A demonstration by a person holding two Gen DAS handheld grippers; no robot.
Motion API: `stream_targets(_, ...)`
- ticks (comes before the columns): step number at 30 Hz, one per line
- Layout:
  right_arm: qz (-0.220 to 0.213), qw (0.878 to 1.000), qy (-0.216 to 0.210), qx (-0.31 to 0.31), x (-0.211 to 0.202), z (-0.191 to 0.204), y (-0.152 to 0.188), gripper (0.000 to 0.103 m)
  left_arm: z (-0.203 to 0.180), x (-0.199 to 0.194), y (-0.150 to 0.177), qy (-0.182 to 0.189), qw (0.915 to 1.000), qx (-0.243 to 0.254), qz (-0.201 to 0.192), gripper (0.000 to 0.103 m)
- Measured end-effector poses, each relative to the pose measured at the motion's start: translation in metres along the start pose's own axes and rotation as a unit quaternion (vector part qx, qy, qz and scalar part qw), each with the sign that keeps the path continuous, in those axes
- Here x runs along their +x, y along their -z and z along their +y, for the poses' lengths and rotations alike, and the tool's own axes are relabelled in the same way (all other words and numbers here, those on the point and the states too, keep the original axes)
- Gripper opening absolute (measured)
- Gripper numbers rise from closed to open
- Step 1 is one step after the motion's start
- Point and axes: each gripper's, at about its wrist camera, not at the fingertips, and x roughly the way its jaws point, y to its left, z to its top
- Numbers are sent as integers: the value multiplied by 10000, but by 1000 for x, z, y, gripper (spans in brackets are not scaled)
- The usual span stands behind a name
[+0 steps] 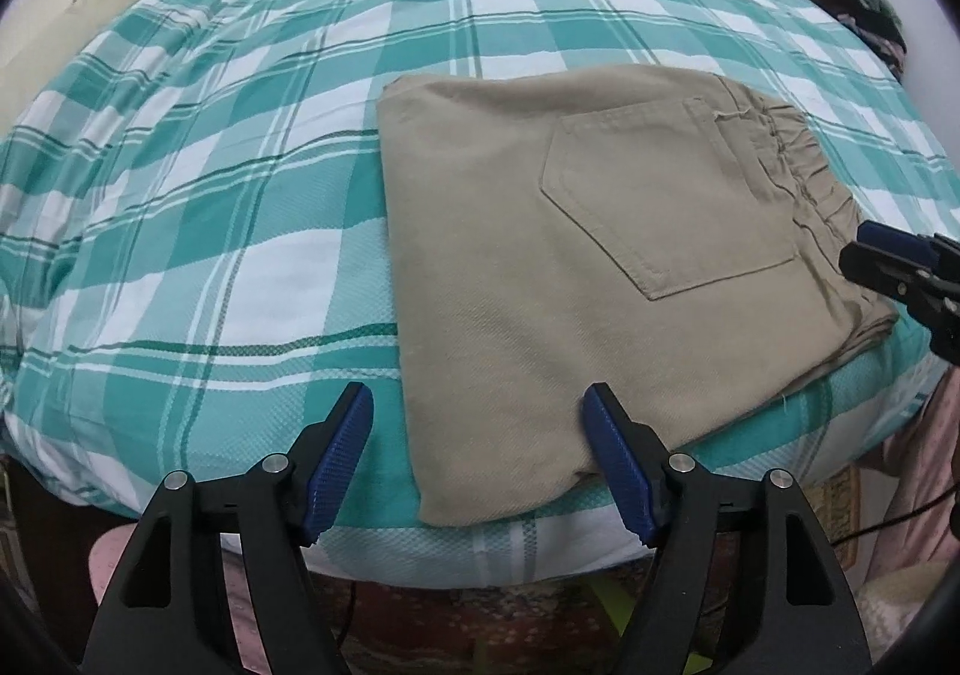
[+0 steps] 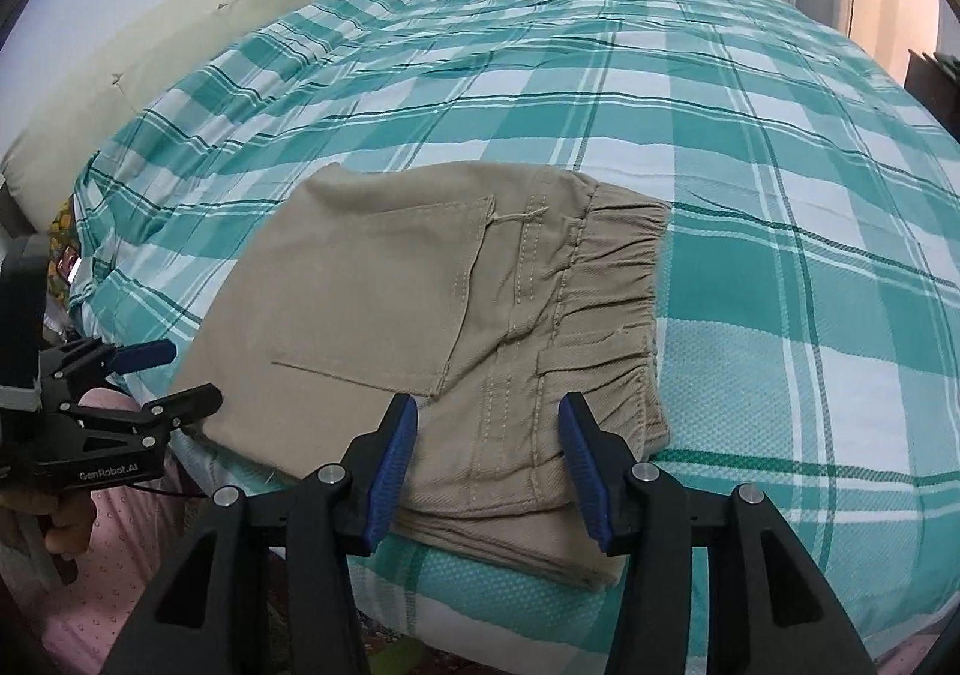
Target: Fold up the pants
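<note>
The khaki pants lie folded into a compact stack near the front edge of the bed, back pocket up, elastic waistband toward the right. The left gripper hovers at the stack's front-left corner, jaws wide and empty. The right gripper hangs over the waistband end, jaws wide, holding nothing.

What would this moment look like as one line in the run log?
pants: folded, flat on bed | left gripper: jaws open, empty | right gripper: jaws open, empty | pocket: facing up
</note>
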Motion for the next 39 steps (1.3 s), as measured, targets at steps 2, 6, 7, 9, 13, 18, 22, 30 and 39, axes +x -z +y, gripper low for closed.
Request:
stream_targets(2,-20,10000,12,-39,-2,2,4,50,-1,0,-1,11,10000,28,-11,74)
stream_targets(6,-44,10000,-44,-7,-3,1,6,54,-4,-1,-1,8,10000,73,-17,74)
stream_targets(7,-47,10000,-79,32,-4,0,6,55,-4,-1,-1,6,10000,78,-16,74)
stream_targets(9,-46,9996,-202,171,-6,-4,4,56,-1,-4,-2,81,10000,48,-1,74)
stream_targets(13,-138,9953,-540,789,-15,-38,-7,63,23,-14,-9,245,9993,-265,-122,81)
stream_targets(18,-364,9936,469,960,-38,-81,-26,64,60,-20,-16,-115,9974,-653,-279,83)
stream_targets(22,-370,9869,1571,42,-52,-57,-35,70,65,-24,-15,-268,9966,-696,-363,86)
stream_targets(30,-219,9804,1957,21,-61,-31,-29,78,47,-16,-14,-339,9980,-444,-282,86)
stream_targets(39,-189,9743,2240,-169,-60,-26,-27,78,45,-15,-12,-387,9980,-435,-255,86)
